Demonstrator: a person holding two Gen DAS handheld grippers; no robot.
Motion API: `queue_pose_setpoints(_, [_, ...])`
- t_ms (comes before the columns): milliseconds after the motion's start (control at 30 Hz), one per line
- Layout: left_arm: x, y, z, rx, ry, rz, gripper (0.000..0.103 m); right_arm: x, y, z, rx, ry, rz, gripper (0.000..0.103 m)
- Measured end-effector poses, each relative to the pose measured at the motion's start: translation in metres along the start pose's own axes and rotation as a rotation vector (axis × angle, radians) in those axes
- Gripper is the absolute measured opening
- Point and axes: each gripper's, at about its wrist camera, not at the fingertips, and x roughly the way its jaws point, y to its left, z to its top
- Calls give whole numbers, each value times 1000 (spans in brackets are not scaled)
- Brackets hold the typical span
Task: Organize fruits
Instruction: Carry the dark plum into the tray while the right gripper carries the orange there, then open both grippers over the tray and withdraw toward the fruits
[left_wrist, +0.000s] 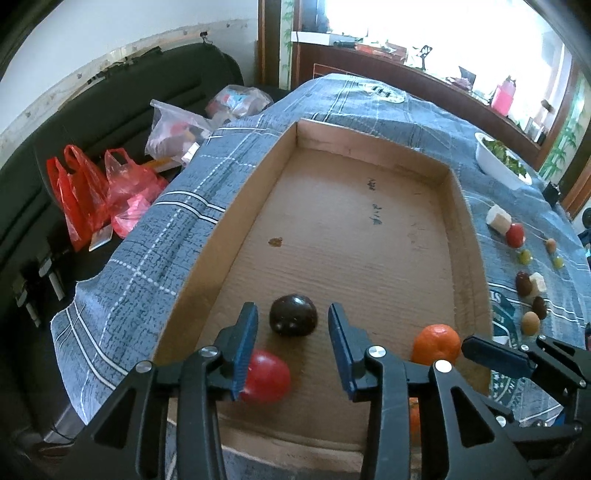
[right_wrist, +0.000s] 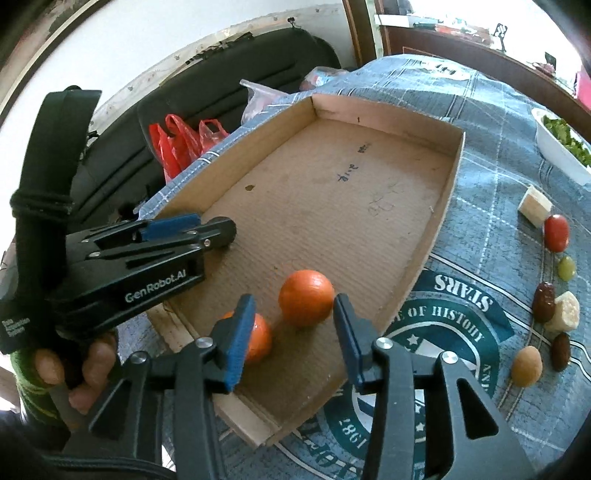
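A shallow cardboard box (left_wrist: 229, 225) lies on a blue checked cloth. Inside it near the front rests a dark round fruit (left_wrist: 293, 315), and my left gripper (left_wrist: 291, 311) stands open around it with a gap on each side. A red tomato (left_wrist: 267, 376) lies partly under its left finger. In the right wrist view an orange (right_wrist: 306, 297) sits on the box (right_wrist: 441, 229) floor between the fingers of my right gripper (right_wrist: 293, 301), which is open; a second orange (right_wrist: 260, 341) lies behind its left finger.
Loose on the cloth to the right of the box are a red tomato (right_wrist: 556, 232), a green grape (right_wrist: 566, 267), dark fruits (right_wrist: 544, 306), a tan round fruit (right_wrist: 526, 365) and pale blocks (right_wrist: 535, 205). A white dish (right_wrist: 557, 147) of greens stands far right. Plastic bags (left_wrist: 92, 195) lie left on a dark sofa.
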Motion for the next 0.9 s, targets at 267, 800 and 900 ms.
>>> queue_pose_setpoints(267, [-26, -19, -6, 16, -36, -29, 49, -35, -6, -14, 20, -55, 13, 46])
queue_pose_setpoints(800, [-54, -100, -32, 156, -39, -158, 52, -123, -91, -96, 248, -154, -110, 46])
queue_pose_setpoints(900, [-56, -115, -39, 184, -31, -176, 52, -134, -106, -109, 286, -162, -140, 46])
